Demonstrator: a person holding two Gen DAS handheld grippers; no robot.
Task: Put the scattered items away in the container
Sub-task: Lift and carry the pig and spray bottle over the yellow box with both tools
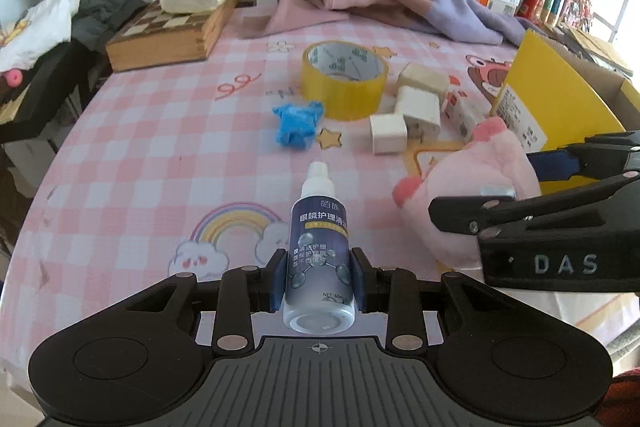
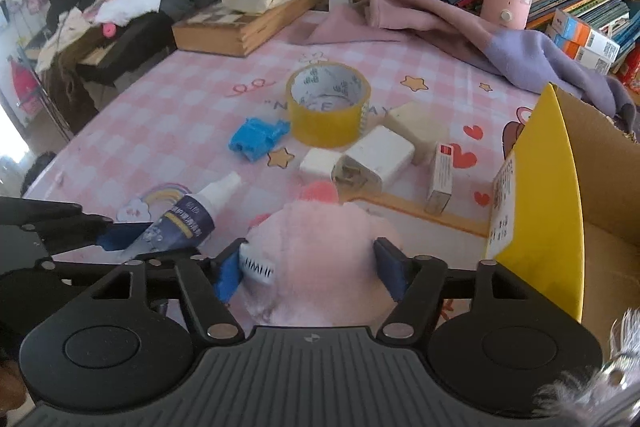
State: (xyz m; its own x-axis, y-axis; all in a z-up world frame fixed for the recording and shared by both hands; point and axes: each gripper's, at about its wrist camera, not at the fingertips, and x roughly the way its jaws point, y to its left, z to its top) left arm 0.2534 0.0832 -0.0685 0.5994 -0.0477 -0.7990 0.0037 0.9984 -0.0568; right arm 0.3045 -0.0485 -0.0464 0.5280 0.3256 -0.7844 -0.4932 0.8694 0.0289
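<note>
While your left tool (image 1: 319, 279) is clamping the spray bottle (image 1: 318, 259) above the table (image 1: 140, 155), your right tool (image 2: 312, 265) is squeezing the pink plush (image 2: 320, 247) (box (image 2: 540, 195) at three o'clock).

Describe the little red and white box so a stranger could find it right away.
Start at the yellow cardboard box on the pink checked tablecloth. Just left of it lies a small red and white carton, beside the white chargers. It alone carries red print.
</note>
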